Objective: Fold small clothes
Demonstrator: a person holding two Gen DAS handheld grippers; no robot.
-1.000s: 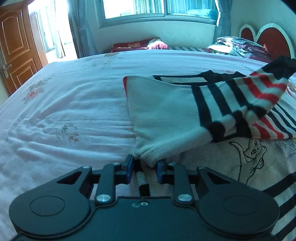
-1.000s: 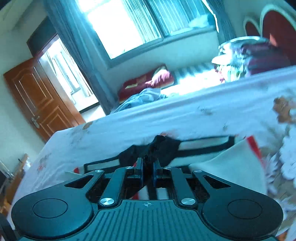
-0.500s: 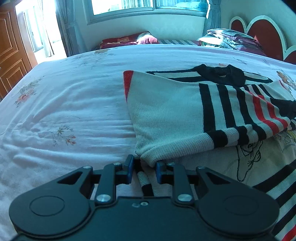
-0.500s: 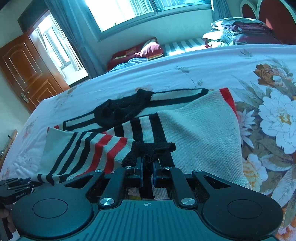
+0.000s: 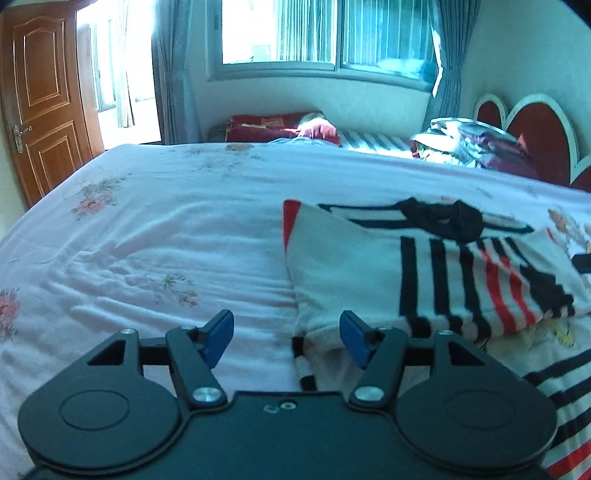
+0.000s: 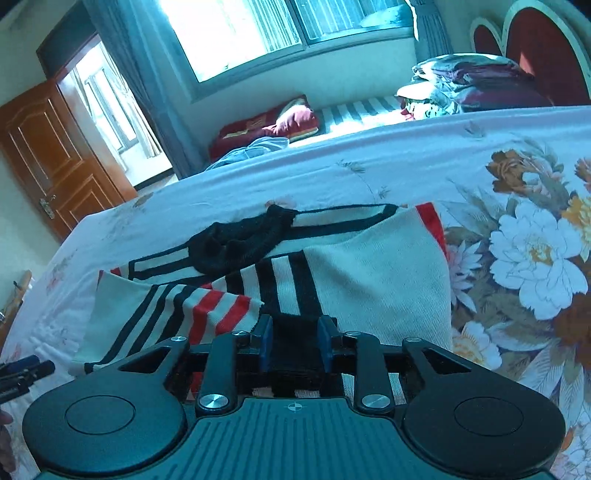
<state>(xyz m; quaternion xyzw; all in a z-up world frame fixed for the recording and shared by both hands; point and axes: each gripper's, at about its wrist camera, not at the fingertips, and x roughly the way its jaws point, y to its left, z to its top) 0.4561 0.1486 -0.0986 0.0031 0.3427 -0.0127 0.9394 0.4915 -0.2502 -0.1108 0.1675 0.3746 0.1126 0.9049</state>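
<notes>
Looking across a wide bed under a pale floral sheet, with a bright window behind and a wooden door at far left. Seeing, in the left wrist view, the striped sweater lying flat on the right half of the bed, its cream sleeve folded inward over the black and red stripes, black collar toward the window. Hovering at the sweater's near left corner, the left gripper, jaws having just been opening and now standing wide apart, blue pads clear of the cloth, only the folded corner lying between them, not pinched.

Turning to the right wrist view: same striped sweater spread ahead, both sleeves folded across its middle, large printed flowers on the sheet to its right, red headboard at top right. Sitting low over the near edge, the right gripper, jaws having just been opening, parted a little, a black cuff lying between the blue pads. Showing at the far left edge, the left gripper's tips.
</notes>
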